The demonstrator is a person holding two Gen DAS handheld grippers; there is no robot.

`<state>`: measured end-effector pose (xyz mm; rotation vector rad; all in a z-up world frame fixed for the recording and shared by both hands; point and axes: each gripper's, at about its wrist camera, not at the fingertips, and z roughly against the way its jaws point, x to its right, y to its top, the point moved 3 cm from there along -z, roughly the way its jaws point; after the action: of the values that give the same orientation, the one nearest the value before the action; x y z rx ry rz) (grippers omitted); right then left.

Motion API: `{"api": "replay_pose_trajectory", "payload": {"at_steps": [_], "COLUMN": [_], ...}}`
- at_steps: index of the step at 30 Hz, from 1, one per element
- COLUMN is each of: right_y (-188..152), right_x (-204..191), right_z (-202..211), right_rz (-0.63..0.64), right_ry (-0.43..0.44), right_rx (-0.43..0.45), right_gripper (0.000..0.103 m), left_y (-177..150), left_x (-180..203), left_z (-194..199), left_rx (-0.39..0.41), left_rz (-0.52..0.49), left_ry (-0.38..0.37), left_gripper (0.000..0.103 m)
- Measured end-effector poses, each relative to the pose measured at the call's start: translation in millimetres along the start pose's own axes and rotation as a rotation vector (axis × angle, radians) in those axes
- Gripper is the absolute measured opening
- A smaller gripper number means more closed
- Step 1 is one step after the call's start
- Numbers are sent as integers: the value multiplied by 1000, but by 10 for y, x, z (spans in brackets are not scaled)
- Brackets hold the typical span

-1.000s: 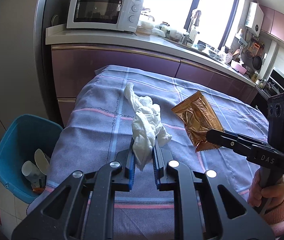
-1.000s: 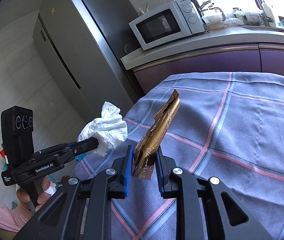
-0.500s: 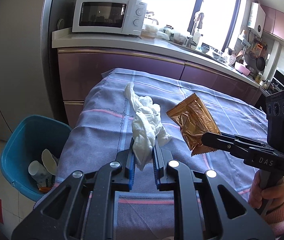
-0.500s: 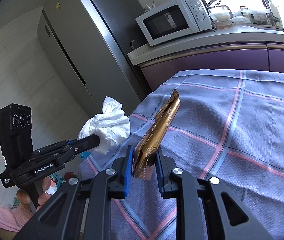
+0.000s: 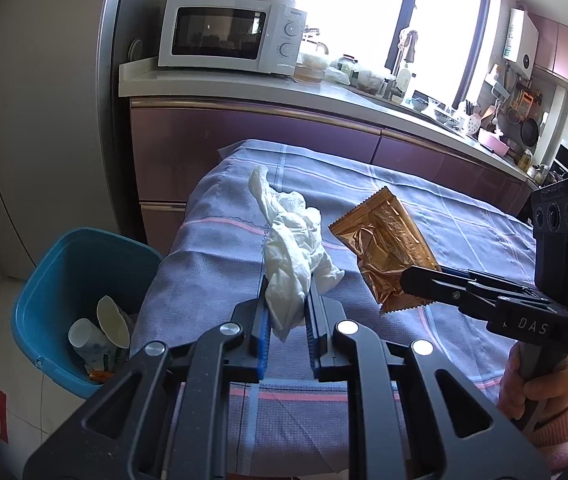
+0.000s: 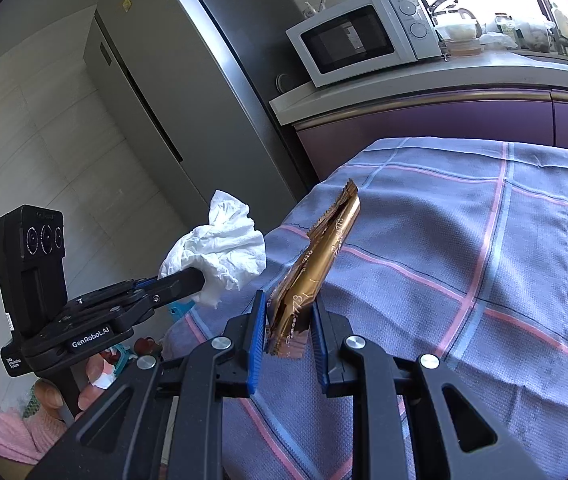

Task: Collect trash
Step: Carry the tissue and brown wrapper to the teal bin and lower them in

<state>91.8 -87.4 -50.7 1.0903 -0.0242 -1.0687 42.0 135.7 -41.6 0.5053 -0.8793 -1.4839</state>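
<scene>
— Two pieces of trash are held now, is this correct?

— Yes. One is the crumpled white paper tissue, pinched between the blue pads of the left gripper, which is closed on it almost fully. The other is the flat golden-brown foil snack wrapper, clamped at its lower end by the right gripper, also nearly closed. Both pieces hang in the air above the bench with the lilac checked cloth, near its left edge.

— So which step is in hand?

— I judge it is the carrying step; picking up is done. The round blue plastic bin stands on the floor just beside the bench, with paper cups already inside.

— What does the next move need?

— I think each gripper must go over the bin opening, past the bench edge, and only then open. The tissue is light and may stick to the pads.
</scene>
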Motion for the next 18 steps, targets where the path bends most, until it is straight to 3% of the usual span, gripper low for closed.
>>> {"api": "replay_pose_trajectory", "payload": {"at_steps": [18], "right_y": [87], "right_x": [-131], "right_z": [-213], "right_rz": [26], "right_ry": [30], "right_rx": [-19], "right_gripper": [20], "left_y": [0], "left_x": [-152], "left_z": [89], "left_rx": [21], "left_rz": [19], "left_ry": [32], "left_gripper": [15]}}
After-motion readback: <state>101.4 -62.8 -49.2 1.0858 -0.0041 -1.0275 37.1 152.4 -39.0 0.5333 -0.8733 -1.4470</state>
